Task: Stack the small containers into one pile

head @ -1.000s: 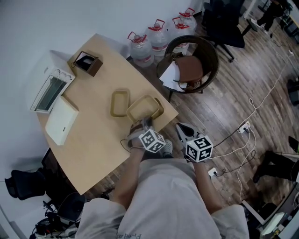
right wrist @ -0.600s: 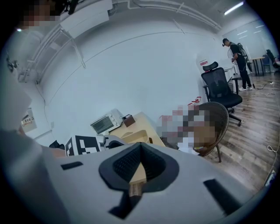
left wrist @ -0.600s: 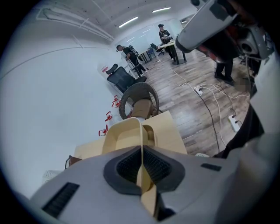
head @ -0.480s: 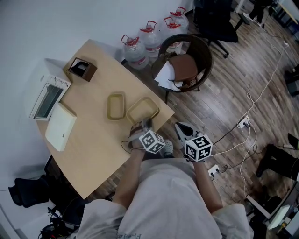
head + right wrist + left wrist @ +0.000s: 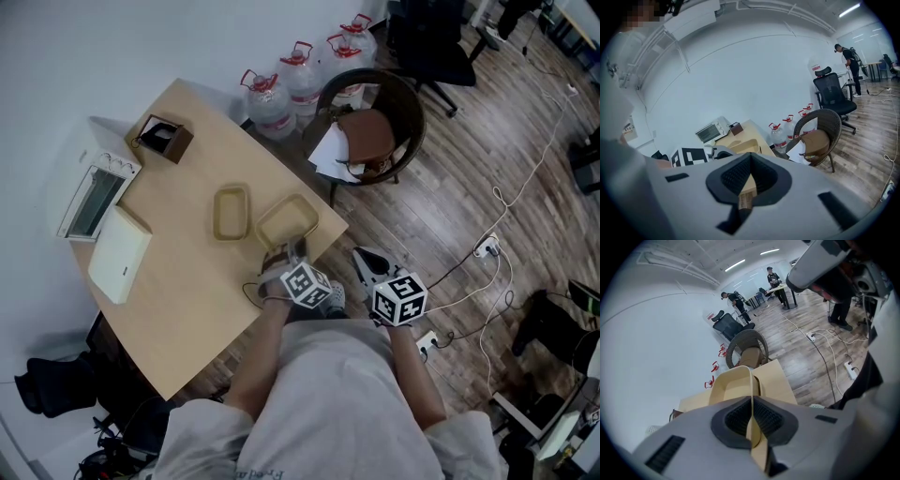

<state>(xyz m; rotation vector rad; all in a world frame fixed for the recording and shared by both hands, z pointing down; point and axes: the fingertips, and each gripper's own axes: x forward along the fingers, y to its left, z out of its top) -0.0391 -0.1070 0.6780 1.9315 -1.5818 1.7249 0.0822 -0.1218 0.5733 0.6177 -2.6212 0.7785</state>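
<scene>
Tan container [image 5: 733, 383] in left tool [image 5: 752, 420]

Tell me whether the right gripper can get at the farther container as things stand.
Probably not directly. The farther container lies beyond the nearer container, whose rim the left gripper clamps, so both sit across the path of the right gripper, which hangs off the table edge with jaws together.

nearer container [image 5: 287, 221] and farther container [image 5: 231, 212], both shallow, tan, open side up
the nearer's rim sits pinched between the left gripper [image 5: 295, 248] jaws; the farther lies just beyond them, leftward
</scene>
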